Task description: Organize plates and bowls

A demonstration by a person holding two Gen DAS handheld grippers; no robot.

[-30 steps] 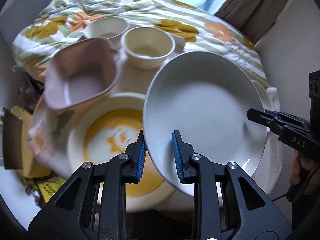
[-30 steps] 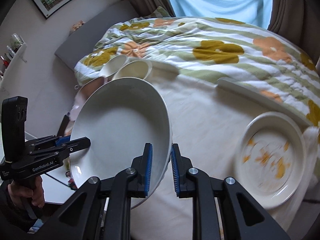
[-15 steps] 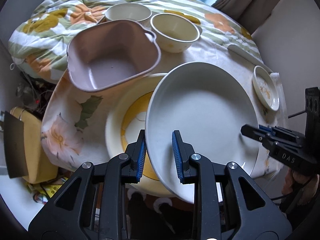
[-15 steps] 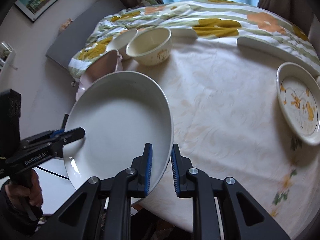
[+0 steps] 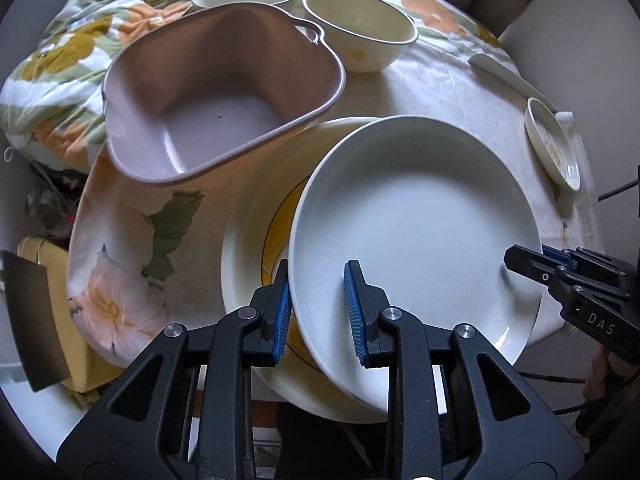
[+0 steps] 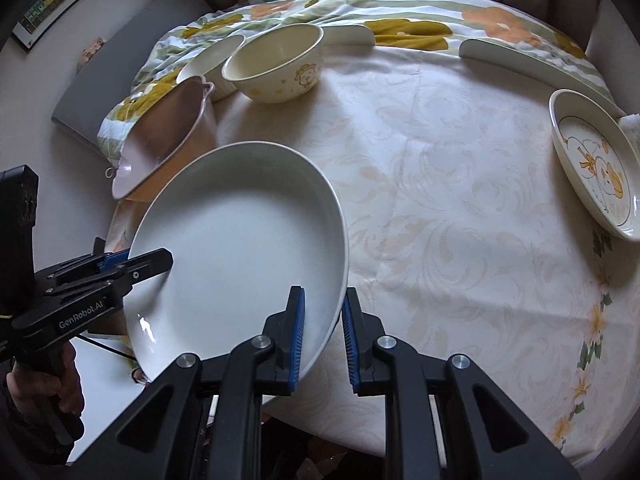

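The big, round, plain white plate (image 5: 416,232) is held up at a tilt over the table edge. The left gripper (image 5: 318,312) is clamped on its near rim, and the right gripper (image 6: 323,336) is clamped on the rim at the other side. Under it lies a cream plate with a yellow ring (image 5: 256,240). Just behind sits a pink, square plastic bowl (image 5: 216,96), then two cream round bowls (image 5: 362,32). A small cream dish with a yellow picture (image 6: 596,168) sits well apart on the pale flowery tablecloth (image 6: 460,184).
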